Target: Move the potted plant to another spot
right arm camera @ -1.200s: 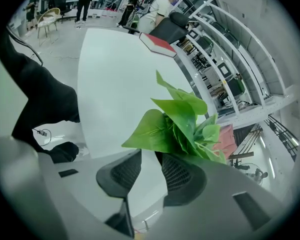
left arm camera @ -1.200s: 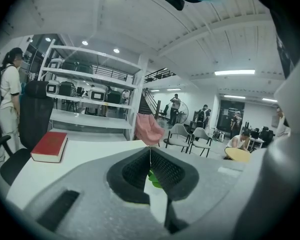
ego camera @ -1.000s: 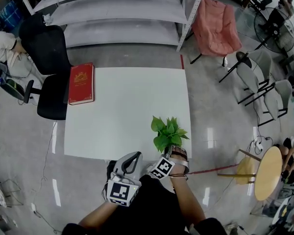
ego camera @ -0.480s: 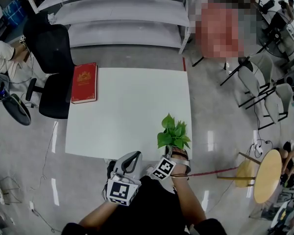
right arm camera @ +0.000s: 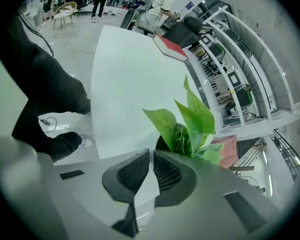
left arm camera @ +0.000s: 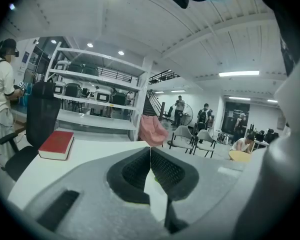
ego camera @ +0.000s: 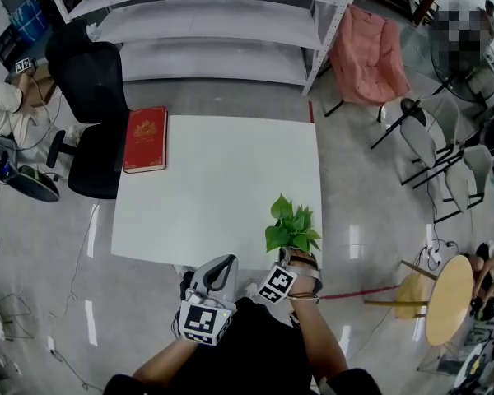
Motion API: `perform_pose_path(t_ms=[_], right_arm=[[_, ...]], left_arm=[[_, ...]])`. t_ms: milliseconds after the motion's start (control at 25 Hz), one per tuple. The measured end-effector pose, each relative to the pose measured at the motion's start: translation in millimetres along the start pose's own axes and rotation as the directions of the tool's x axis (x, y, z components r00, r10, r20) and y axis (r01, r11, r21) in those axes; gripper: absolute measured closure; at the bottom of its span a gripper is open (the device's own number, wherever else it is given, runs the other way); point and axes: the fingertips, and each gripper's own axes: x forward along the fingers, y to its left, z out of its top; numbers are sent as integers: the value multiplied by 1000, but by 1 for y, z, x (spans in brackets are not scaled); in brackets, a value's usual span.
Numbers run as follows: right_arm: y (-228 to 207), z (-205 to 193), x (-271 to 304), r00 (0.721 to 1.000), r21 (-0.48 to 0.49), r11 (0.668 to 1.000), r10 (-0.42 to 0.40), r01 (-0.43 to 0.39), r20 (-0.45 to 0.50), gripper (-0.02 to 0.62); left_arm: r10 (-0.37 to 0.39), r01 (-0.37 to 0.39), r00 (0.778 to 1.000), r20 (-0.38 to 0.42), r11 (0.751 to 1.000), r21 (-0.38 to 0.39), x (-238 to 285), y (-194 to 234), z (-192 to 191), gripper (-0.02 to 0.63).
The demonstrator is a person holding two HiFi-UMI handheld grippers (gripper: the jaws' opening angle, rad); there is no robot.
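Potted plant [ego camera: 292, 227] is clenched at its rim by the right gripper [right arm camera: 151, 151], leaves just beyond the tips; the left gripper [left arm camera: 150, 149] is closed, empty.

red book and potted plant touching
Apart. Head view: red book at the far left corner, potted plant at the near right edge, bare white table between.

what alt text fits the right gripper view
The right gripper closes on the rim of a green leafy potted plant near the edge of a white square table. A red hardcover book lies at a far corner.
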Motion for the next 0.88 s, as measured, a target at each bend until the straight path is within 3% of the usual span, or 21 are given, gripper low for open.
perform_pose_path(t_ms=[240,480,880], right_arm=[[2,0,-7,1000,-14,1000,-12,12,9,569],[2,3,-15,1000,-35,999,-3,3,19,571],[-1,40,-25,1000,-56,998,-11,12,29,572]], left_arm=[[25,-26,999,-25,1000,-13,-10,1,1,589],[67,-67,998,4,997,-24,-21,11,11,589],[120,-120,992,30,992,-26,-52,64,21,589]])
